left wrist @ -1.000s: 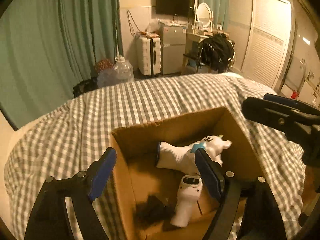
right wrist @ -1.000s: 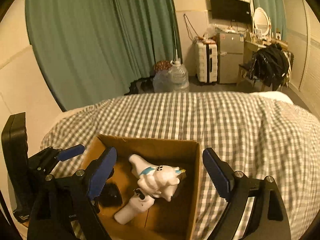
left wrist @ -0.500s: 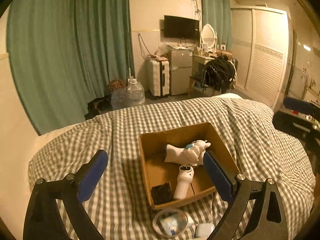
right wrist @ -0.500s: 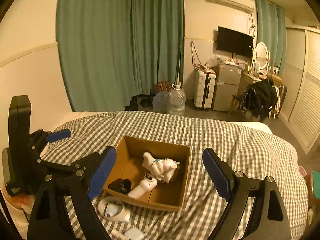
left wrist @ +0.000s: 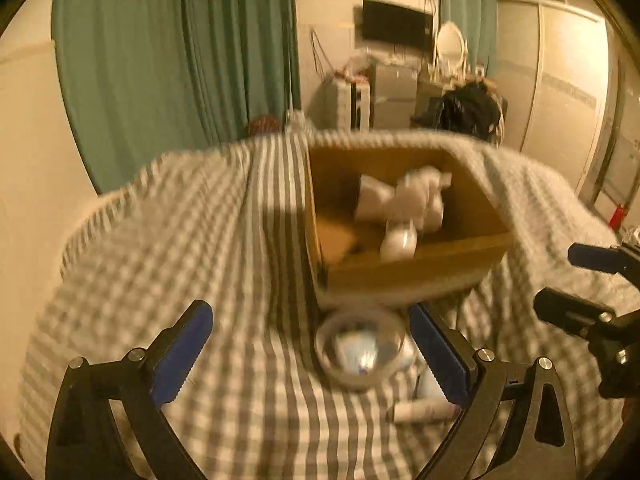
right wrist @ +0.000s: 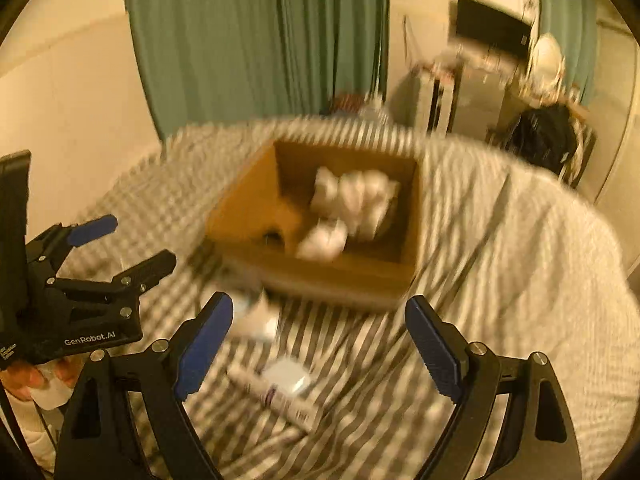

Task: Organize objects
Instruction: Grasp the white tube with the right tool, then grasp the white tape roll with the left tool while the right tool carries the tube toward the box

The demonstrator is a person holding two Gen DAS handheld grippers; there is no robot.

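A brown cardboard box sits on a checked bedspread. A white plush toy and a white handheld device lie in it. In front of the box lie a clear round container, a white tube and a small white case. My left gripper is open and empty, low over the bedspread, the clear container just ahead between its fingers. My right gripper is open and empty above the tube and case. Both views are blurred.
The checked bedspread covers the bed. Green curtains, a suitcase, a small fridge, a wall TV and a chair with dark clothes stand beyond the bed. A white wardrobe stands at the right.
Both grippers came down towards the loose objects in front of the box after rising out of it. The box now looks nearer. Both stay open.
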